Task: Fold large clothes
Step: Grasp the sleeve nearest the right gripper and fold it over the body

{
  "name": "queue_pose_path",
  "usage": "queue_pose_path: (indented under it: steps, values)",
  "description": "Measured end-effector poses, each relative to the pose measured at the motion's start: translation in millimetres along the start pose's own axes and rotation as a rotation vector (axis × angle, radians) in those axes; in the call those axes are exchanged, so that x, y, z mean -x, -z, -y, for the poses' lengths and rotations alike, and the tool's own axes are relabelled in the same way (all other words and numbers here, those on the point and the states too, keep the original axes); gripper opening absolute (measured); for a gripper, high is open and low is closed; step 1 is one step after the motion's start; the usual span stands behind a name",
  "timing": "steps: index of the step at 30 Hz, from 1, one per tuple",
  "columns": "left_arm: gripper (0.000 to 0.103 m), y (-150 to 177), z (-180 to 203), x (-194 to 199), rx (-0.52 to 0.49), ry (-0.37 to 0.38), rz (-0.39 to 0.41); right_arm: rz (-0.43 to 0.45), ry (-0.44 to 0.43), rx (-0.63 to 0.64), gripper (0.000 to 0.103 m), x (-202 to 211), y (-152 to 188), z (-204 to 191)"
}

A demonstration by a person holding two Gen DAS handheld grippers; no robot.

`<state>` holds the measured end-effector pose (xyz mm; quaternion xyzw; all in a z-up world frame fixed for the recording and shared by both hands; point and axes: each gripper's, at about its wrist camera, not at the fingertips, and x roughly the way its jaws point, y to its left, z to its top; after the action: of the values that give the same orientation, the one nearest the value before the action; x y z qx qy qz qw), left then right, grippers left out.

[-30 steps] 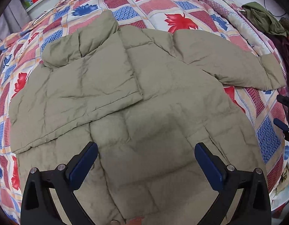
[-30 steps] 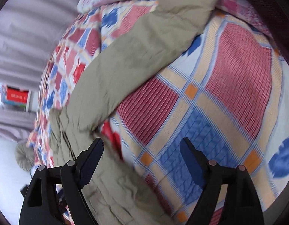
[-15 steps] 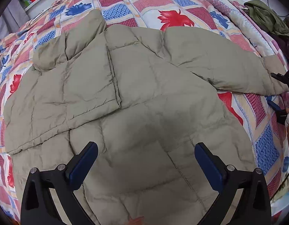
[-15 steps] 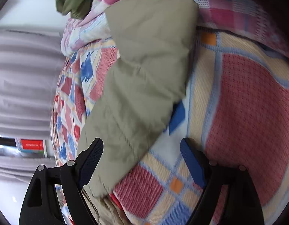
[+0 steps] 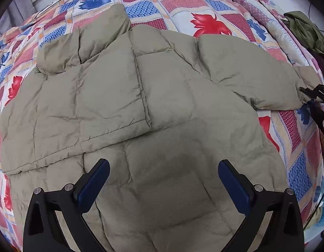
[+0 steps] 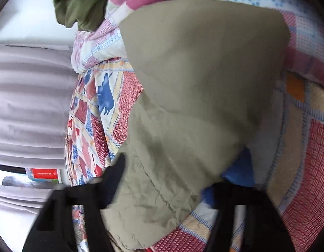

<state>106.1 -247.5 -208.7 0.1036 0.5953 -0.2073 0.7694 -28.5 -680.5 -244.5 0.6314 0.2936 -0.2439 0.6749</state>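
The jacket [image 5: 162,109] is spread flat on the bed [image 5: 183,2] for folding. Left tongs [image 5: 164,180] are held wide open, empty, above its hem. Right tongs [image 6: 172,180] straddle the outstretched sleeve [image 6: 193,84] (grip cannot be told).

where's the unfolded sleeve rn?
In the left wrist view the sleeve stretches from the jacket to the right edge over the patchwork quilt, its cuff beside the right gripper. The right wrist view shows it between the open fingers.
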Motion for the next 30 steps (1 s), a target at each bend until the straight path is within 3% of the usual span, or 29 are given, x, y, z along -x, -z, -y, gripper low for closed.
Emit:
queue_pose_path:
  steps: [2, 6, 12, 20, 25, 30]
  values:
    - [0.103, 0, -5, 4, 0.007, 0.011, 0.01, -0.009, -0.036, -0.02, 0.008, -1, 2, -1]
    - [0.103, -2, -24, 16, 0.03, 0.009, 0.044, 0.002, -0.069, 0.061, 0.006, 4, 14, -29]
    - [0.103, -1, -63, 30, 0.108, 0.001, 0.078, -0.035, -0.143, 0.302, 0.006, 7, 50, -108]
    - [0.103, 9, -113, 48, 0.195, -0.027, 0.123, -0.165, -0.231, 0.75, 0.006, -7, 165, -229]
    - [0.103, 22, -150, 55, 0.257, -0.053, 0.137, -0.284, -0.228, 0.939, 0.006, -30, 251, -244]
    - [0.103, 35, -178, 59, 0.282, -0.084, 0.147, -0.425, -0.18, 0.966, 0.006, -72, 313, -228]
